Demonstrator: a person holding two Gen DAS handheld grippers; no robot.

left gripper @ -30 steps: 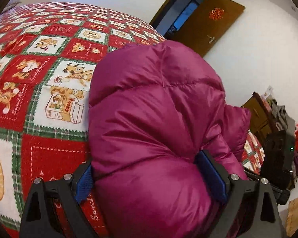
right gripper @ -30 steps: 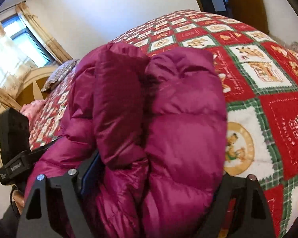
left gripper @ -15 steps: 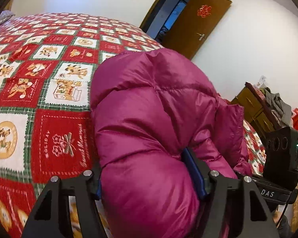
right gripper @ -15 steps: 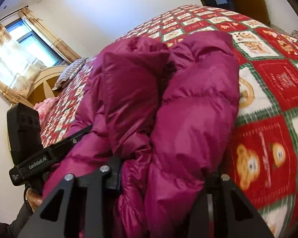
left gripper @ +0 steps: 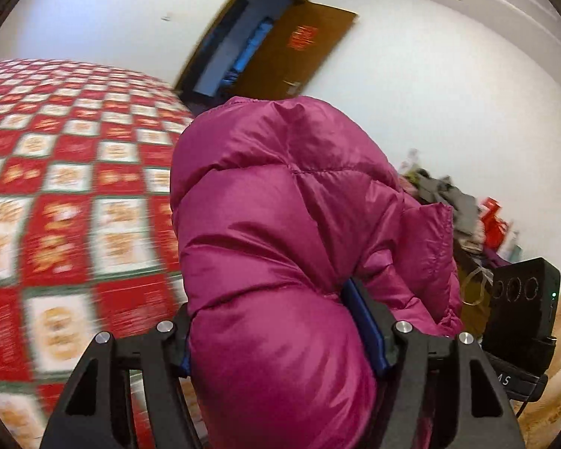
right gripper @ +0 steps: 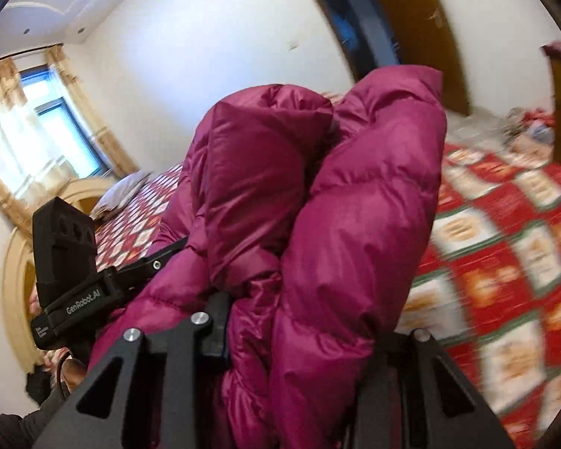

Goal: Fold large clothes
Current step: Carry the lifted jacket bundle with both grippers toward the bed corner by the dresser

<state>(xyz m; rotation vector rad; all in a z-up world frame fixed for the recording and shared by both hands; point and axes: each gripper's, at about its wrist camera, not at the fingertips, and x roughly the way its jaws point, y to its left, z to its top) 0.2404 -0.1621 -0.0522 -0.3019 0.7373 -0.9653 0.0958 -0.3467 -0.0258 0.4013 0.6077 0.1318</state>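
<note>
Left wrist view, left gripper [left gripper: 280, 344] clamped on magenta down jacket [left gripper: 280, 224], right gripper [right gripper: 299, 340] likewise, bundle's length pointing away

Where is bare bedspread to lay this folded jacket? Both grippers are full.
Bare bedspread lies left of the jacket in the left view, toward the door; also right of it in the right view. The dresser pile is crowded.

A puffy magenta quilted down jacket [left gripper: 280, 232], bunched into thick folds, hangs raised above the bed.
</note>
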